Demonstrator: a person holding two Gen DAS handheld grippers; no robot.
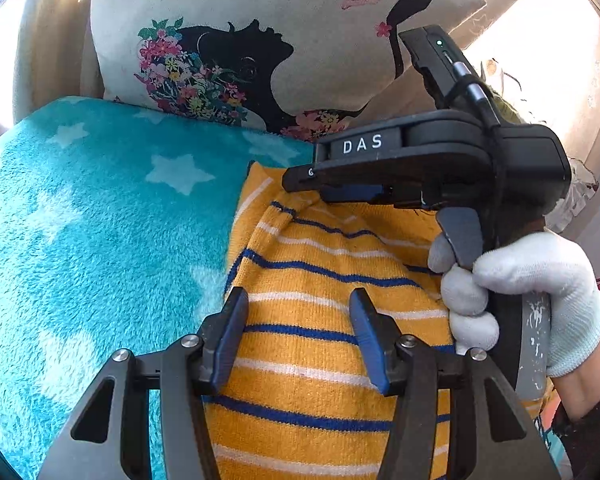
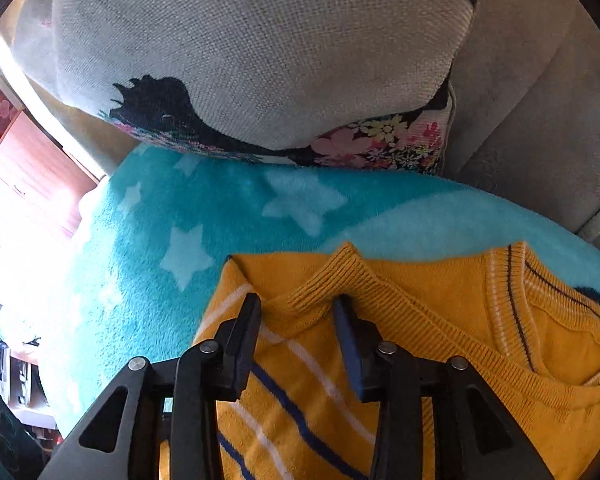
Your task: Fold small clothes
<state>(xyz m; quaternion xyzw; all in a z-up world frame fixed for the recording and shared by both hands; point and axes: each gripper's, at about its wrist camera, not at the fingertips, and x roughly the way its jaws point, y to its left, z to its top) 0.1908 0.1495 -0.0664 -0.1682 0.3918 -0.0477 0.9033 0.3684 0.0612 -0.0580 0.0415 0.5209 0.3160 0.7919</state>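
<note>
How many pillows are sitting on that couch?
1. The printed pillow leans against the couch back, behind the turquoise star blanket where the striped yellow sweater lies. Others may be out of view.

I count one yellow knitted sweater with blue and white stripes (image 2: 440, 344), one turquoise fleece blanket with white stars (image 1: 100, 220), one cream printed cushion (image 1: 260, 40), two grippers: left (image 1: 298, 336), right (image 2: 298, 336).

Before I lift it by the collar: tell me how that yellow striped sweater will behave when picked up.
The yellow striped sweater is a soft knit already creased and doubled over, so it will probably droop and unfold. It looks small, likely light. The fleecy blue star blanket beneath may cling and drag slightly.
</note>
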